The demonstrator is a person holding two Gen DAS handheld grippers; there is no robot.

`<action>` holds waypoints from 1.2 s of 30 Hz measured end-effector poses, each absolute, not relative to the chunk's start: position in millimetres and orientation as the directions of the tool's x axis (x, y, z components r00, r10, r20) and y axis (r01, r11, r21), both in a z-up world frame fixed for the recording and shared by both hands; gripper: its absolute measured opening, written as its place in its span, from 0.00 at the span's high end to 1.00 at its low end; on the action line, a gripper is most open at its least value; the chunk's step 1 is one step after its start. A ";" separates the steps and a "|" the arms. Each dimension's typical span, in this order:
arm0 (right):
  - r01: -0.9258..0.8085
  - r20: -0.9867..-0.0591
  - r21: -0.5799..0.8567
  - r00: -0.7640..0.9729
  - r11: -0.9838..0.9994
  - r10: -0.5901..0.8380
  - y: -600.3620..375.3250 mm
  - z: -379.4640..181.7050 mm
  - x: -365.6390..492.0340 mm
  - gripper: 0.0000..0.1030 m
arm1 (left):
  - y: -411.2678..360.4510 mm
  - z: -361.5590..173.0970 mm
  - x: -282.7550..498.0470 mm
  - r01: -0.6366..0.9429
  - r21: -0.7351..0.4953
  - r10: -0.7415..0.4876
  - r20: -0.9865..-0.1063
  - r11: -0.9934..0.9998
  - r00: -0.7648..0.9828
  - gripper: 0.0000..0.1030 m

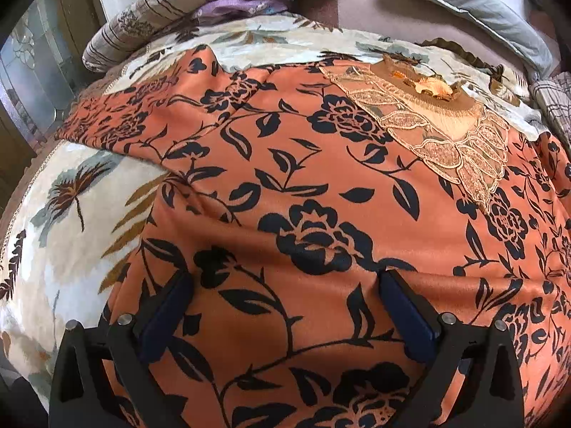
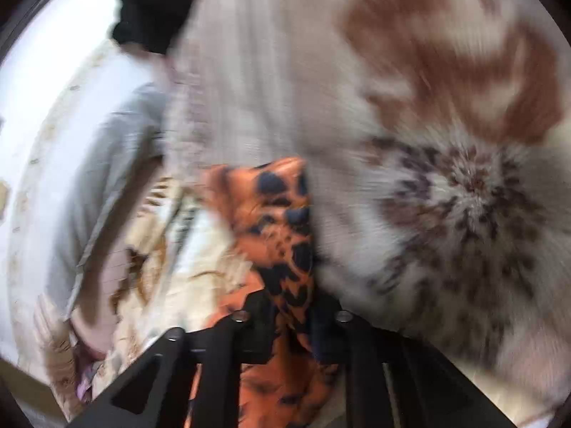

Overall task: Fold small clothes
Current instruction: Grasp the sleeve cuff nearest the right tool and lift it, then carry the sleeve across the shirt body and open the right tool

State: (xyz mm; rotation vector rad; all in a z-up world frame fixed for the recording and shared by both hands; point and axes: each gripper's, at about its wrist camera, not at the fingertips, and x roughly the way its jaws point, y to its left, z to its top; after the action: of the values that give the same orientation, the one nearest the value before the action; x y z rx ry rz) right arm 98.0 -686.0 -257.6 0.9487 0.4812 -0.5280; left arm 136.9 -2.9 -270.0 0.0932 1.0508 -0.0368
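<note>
An orange garment [image 1: 303, 192] printed with black flowers lies spread over a cream floral bedspread [image 1: 67, 221]; a lace-trimmed brown panel [image 1: 446, 128] sits near its far right. My left gripper [image 1: 285, 285] hovers just over the near part of the cloth, its blue-padded fingers [image 1: 407, 317] wide apart and open, nothing pinched. In the blurred right wrist view, a bunched fold of the same orange fabric [image 2: 282, 228] runs up between the black fingers of my right gripper [image 2: 291, 306], which is shut on it.
A striped pillow [image 1: 142, 18] and a grey-blue pillow [image 1: 474, 3] lie at the far edge of the bed. A checked cloth [image 1: 553, 100] shows at the right. A pale furry blanket with brown patches [image 2: 446, 142] fills the right of the right wrist view.
</note>
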 end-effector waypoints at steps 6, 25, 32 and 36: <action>0.371 -0.428 0.673 0.901 0.640 -0.072 -588.3 -152.7 109.7 0.89 | 1.4 -243.2 131.1 0.136 0.099 0.017 -0.863 0.986 0.504 0.00; 0.479 -0.594 0.552 0.800 0.682 -0.082 -494.4 -161.6 86.5 0.41 | 38.1 -187.4 95.7 0.174 0.056 -0.069 -0.766 0.983 0.639 0.00; 0.613 -0.633 0.645 0.763 0.456 -0.131 -642.9 -236.6 41.9 0.12 | -36.4 -196.8 111.9 0.285 0.120 -0.082 -0.790 0.951 0.608 0.00; 0.622 -0.635 0.678 0.764 0.391 -0.114 -687.9 -271.7 61.0 0.23 | -64.4 -196.1 117.3 0.306 0.129 -0.085 -0.797 0.943 0.598 0.00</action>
State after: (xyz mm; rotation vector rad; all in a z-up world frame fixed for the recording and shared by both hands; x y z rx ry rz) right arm 61.0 -687.9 -271.7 1.0764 0.5452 -0.4974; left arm 117.3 -64.4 -196.1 0.2645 0.9039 -0.2300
